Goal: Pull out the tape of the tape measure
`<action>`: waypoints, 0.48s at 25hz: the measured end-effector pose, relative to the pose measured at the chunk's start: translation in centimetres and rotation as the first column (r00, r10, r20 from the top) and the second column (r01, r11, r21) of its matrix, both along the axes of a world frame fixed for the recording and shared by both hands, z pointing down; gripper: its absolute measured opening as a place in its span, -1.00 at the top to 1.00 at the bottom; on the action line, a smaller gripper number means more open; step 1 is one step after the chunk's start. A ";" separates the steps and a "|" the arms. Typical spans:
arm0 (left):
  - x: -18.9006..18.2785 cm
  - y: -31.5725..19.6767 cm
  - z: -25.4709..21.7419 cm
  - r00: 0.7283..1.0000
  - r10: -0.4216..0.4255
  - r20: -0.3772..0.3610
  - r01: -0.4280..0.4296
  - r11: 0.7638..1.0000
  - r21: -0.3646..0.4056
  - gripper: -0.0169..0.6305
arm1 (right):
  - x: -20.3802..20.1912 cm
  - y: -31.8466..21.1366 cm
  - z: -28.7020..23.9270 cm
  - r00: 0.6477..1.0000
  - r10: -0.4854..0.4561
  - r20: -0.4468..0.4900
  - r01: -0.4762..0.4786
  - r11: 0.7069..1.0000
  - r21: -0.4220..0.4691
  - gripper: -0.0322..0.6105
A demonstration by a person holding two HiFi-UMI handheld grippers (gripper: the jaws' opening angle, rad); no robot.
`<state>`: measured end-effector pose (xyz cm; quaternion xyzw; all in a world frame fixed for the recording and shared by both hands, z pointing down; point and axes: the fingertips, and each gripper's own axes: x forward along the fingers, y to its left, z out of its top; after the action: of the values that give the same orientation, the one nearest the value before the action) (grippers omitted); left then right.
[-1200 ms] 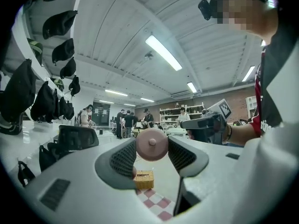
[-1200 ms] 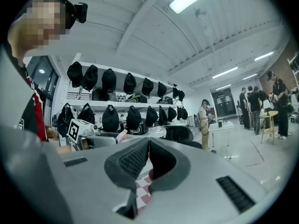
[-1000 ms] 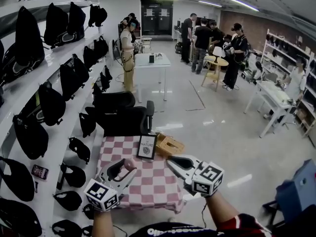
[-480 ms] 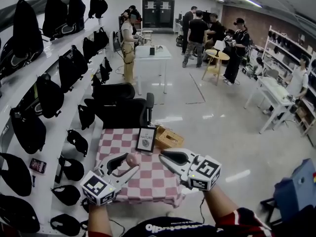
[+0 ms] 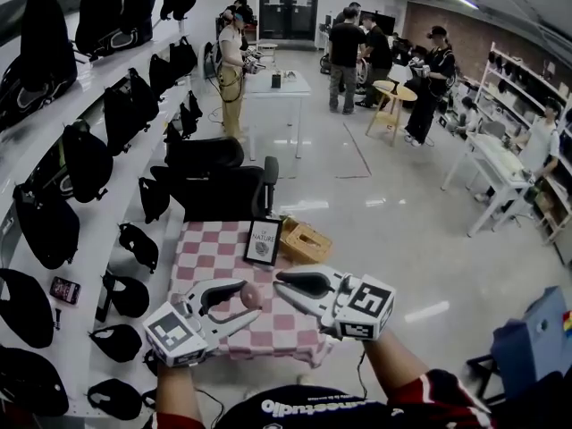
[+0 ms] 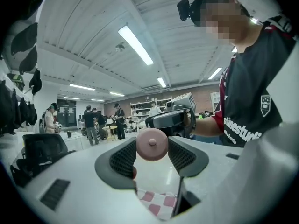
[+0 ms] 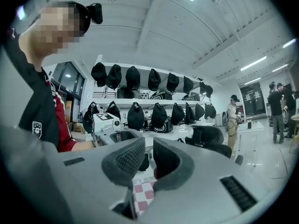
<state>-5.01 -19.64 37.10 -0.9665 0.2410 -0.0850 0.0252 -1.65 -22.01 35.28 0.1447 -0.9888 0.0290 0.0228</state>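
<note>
The left claw [image 5: 243, 299] sits in the lower middle of the head view; it is clamped on a small round pink tape measure [image 5: 252, 296]; in the left gripper view the pink disc [image 6: 152, 143] sits right between the two dark pads [image 6: 124, 158], with a little knob in its middle; the disc is up in the air above the tabletop [image 5: 210, 250], which wears a pink and white checked cloth.

The right claw [image 5: 290, 286] comes in from the right and points at the left one; its tip is just beside the pink disc; in the right gripper view its two sides [image 7: 148, 160] are very close together with only a thin slit between them, and nothing is held there; I cannot see any tape pulled out.

At the far edge of the checked tabletop a black picture frame with a white card [image 5: 264, 241] stands upright; a light brown wooden box [image 5: 306, 239] lies just to its right; behind the tabletop is a black office chair [image 5: 228, 190].

Down the left side of the head view run white shelves [image 5: 89, 266] full of black bags [image 5: 85, 159]; at the top of the frame several people [image 5: 344, 43] stand around white tables on a shiny floor [image 5: 384, 239].
</note>
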 end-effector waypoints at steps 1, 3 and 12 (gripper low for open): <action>0.2 0.2 0.1 1.000 0.017 0.009 -0.017 1.000 0.002 0.28 | -0.1 0.2 0.1 1.000 -0.015 -0.002 0.015 1.000 -0.002 0.71; 0.5 0.4 0.4 0.999 0.041 0.016 -0.041 0.999 0.001 0.28 | -0.3 0.8 0.3 0.999 -0.051 -0.008 0.051 0.999 -0.010 0.71; 1.8 1.9 0.9 0.988 0.155 0.000 -0.154 0.987 -0.035 0.28 | -0.7 2.6 0.6 0.983 -0.182 -0.003 0.181 0.983 -0.033 0.71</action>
<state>-3.23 -17.75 38.04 -0.9824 0.1639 -0.0883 0.0151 -2.31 -19.43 35.91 0.0536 -0.9972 0.0422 0.0308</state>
